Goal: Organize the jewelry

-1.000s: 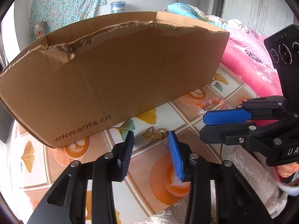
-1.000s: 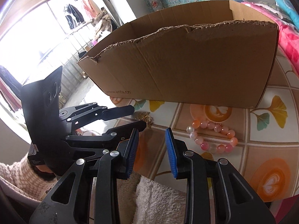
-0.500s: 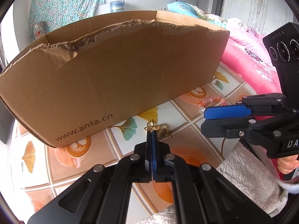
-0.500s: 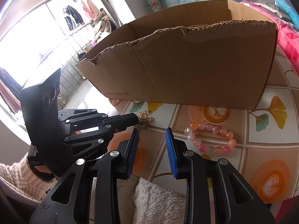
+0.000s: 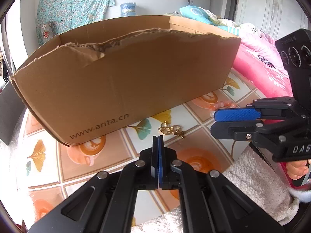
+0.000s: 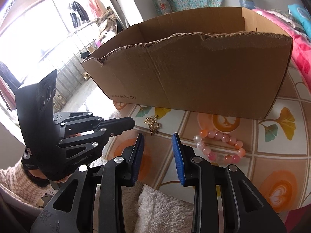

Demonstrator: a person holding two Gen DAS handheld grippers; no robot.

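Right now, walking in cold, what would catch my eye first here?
Probably the big torn cardboard box filling the middle of the patterned tablecloth. In front of it lie a pink bead bracelet to the right and a small gold trinket to the left. The left gripper, jaws shut, points at the trinket; the right gripper waits open.

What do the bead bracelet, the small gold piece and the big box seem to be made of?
Bead bracelet: glossy pink, orange and pearly beads, perhaps glass, stone or plastic. Gold jewelry piece: shiny yellow metal by its glint, maybe plated. Cardboard box: matte brown corrugated cardboard, fluting visible along its torn top edge.
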